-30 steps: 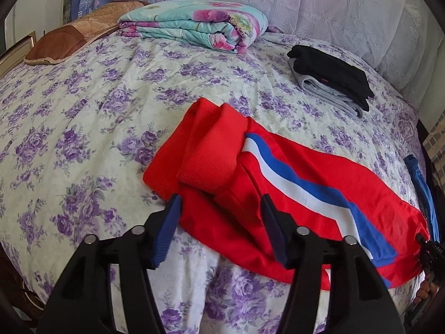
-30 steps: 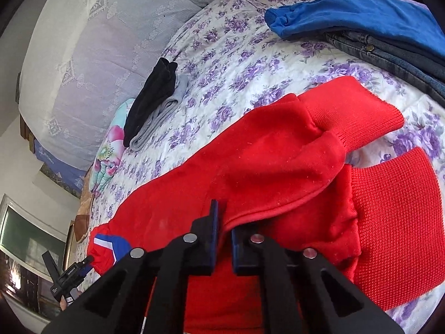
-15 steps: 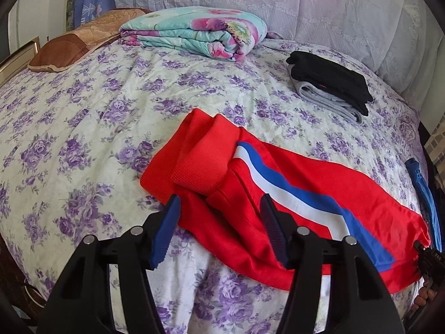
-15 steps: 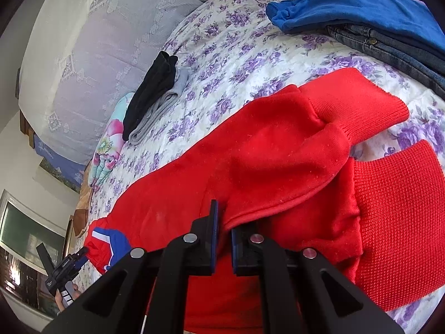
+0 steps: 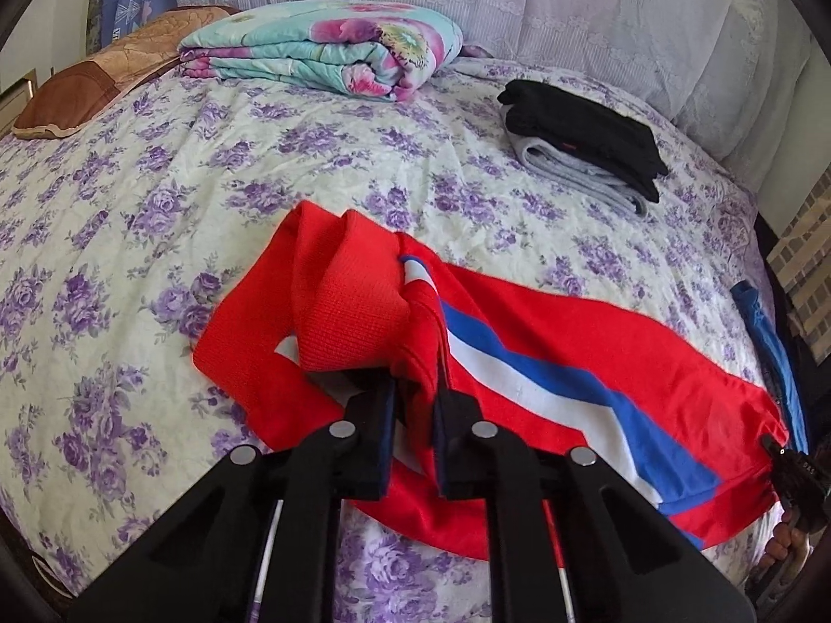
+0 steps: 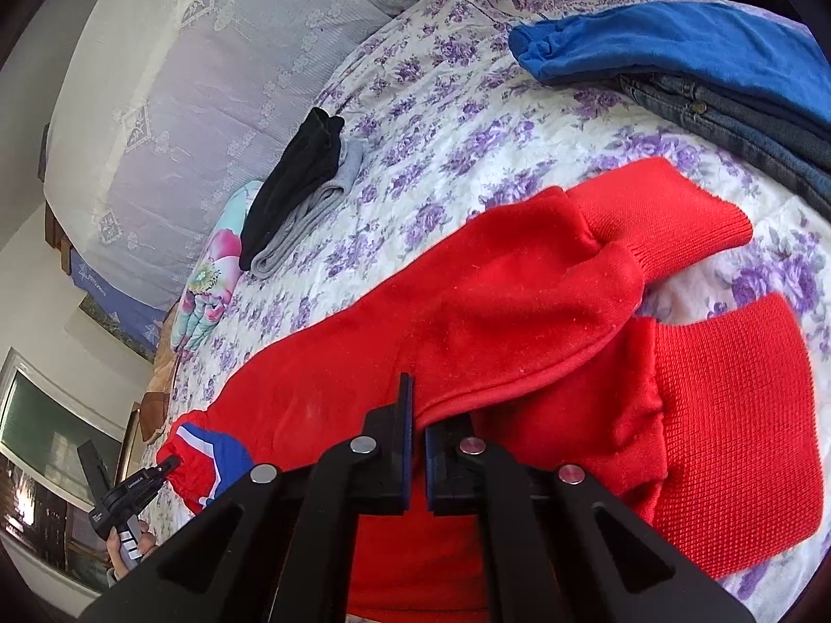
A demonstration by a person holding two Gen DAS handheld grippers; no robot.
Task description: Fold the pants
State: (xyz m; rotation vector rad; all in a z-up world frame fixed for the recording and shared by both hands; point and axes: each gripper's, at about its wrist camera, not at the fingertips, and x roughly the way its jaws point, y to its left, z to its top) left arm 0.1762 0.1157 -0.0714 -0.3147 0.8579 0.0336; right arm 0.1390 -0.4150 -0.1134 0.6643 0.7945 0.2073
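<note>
Red pants (image 5: 597,358) with a blue and white stripe lie stretched across the near part of the bed (image 5: 156,197), on its purple flowered cover. At one end, the left gripper (image 5: 415,415) has its fingers clenched on a fold of the red cloth beside the ribbed part. At the other end, the right gripper (image 6: 418,436) has its fingers pinched on the edge of the upper leg, near the ribbed cuffs (image 6: 727,425). Farther on the bed are a folded flowered blanket (image 5: 332,46), a black and grey folded pile (image 5: 581,140), and, near the right gripper, a blue garment (image 6: 675,52) on top of jeans (image 6: 727,130).
</note>
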